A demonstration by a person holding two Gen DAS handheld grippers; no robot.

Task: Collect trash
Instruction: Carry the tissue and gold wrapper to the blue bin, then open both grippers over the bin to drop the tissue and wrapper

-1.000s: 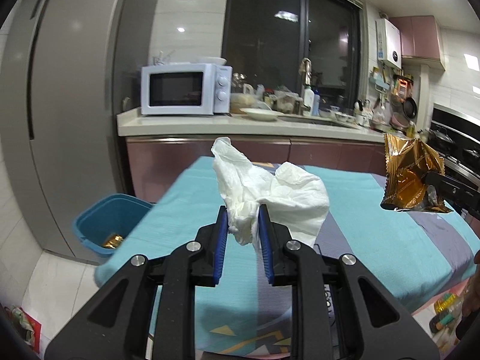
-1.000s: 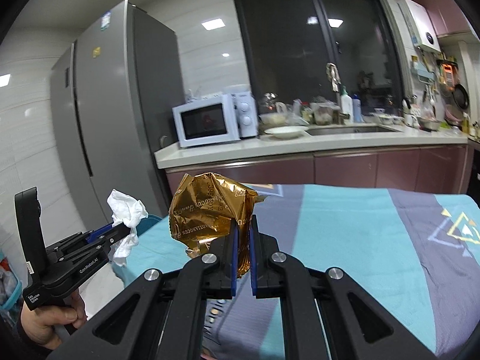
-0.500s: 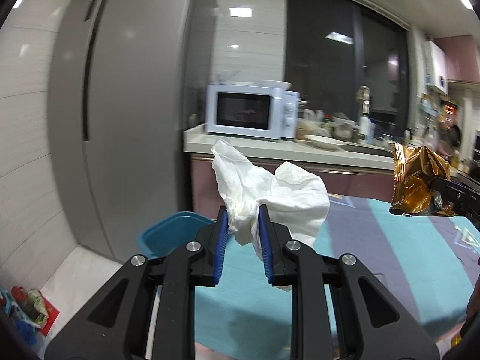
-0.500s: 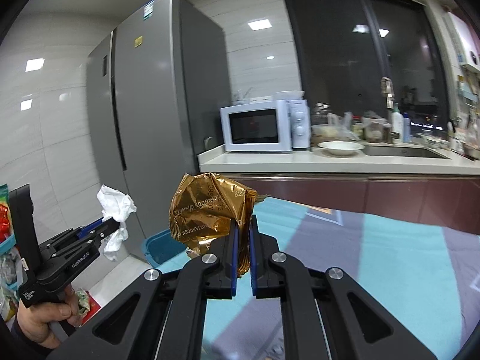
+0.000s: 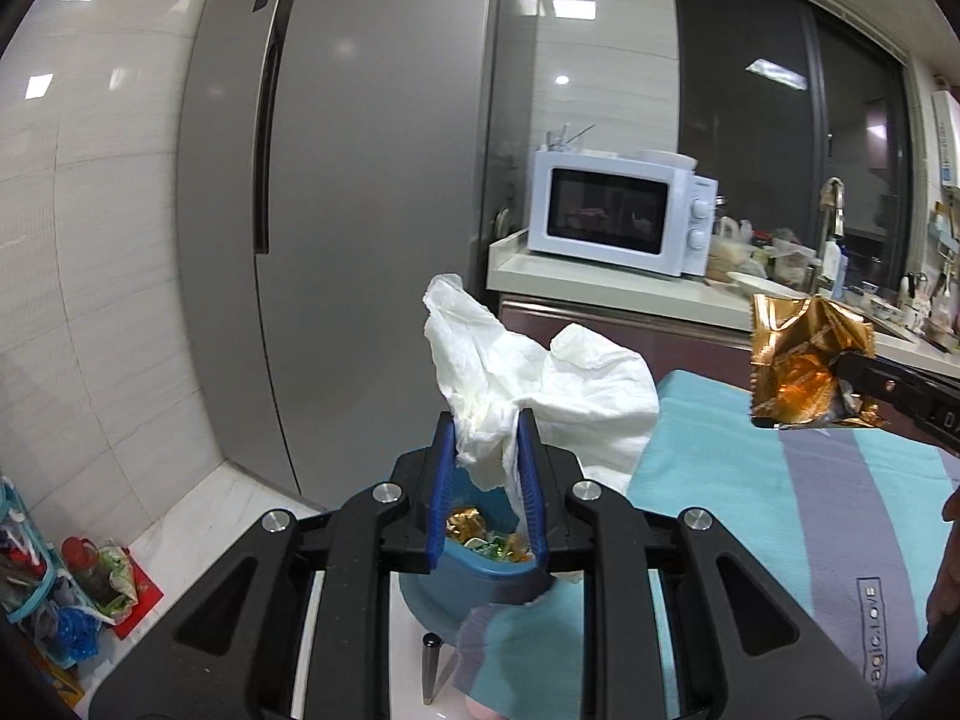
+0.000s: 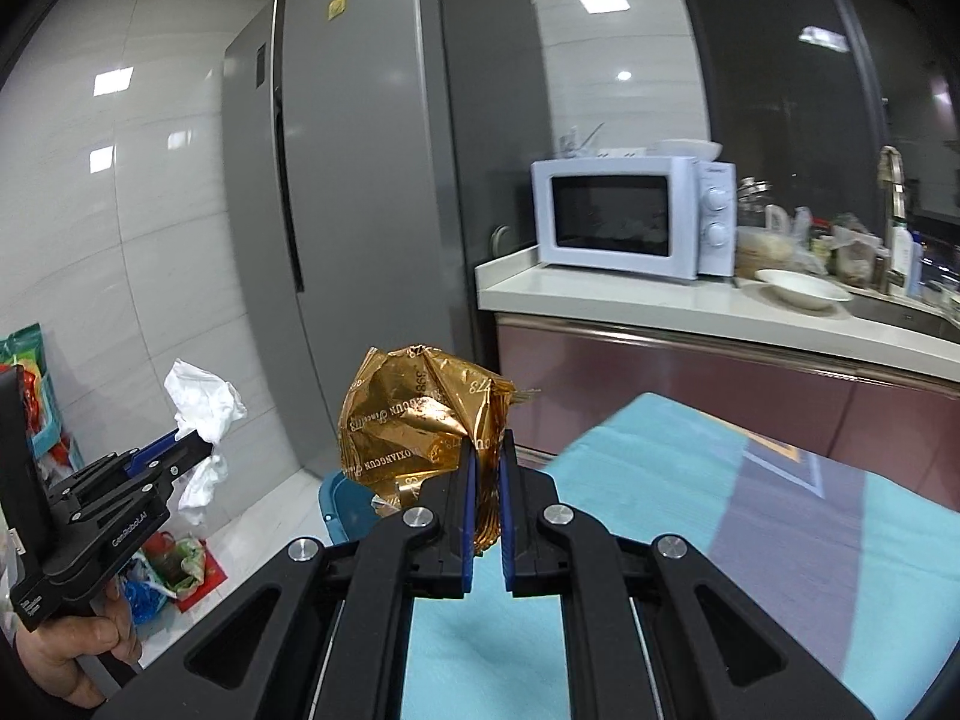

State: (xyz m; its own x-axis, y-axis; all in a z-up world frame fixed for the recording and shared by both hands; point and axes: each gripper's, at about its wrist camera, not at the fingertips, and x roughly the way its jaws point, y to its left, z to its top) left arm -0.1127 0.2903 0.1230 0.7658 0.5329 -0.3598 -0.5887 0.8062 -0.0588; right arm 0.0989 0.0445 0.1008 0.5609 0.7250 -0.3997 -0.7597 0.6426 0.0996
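My left gripper [image 5: 485, 420] is shut on a crumpled white tissue [image 5: 540, 378] and holds it in the air above a blue trash bin [image 5: 474, 576] on the floor, which holds some wrappers. My right gripper [image 6: 485, 444] is shut on a crumpled gold foil wrapper [image 6: 414, 420] and holds it above the table's left end. The wrapper also shows in the left wrist view [image 5: 804, 372], to the right. The left gripper with the tissue [image 6: 201, 414] shows at the left in the right wrist view. The bin's rim [image 6: 342, 498] peeks out behind the wrapper.
A table with a teal and purple cloth [image 5: 780, 516] lies to the right of the bin. A grey fridge [image 5: 360, 210] stands behind. A counter with a white microwave [image 5: 618, 222] runs along the back. Bags and bottles [image 5: 90, 582] lie on the floor at the left.
Both grippers swung left, away from the table and toward the fridge. The blue bin now sits right under my left gripper. Both grips are unchanged.
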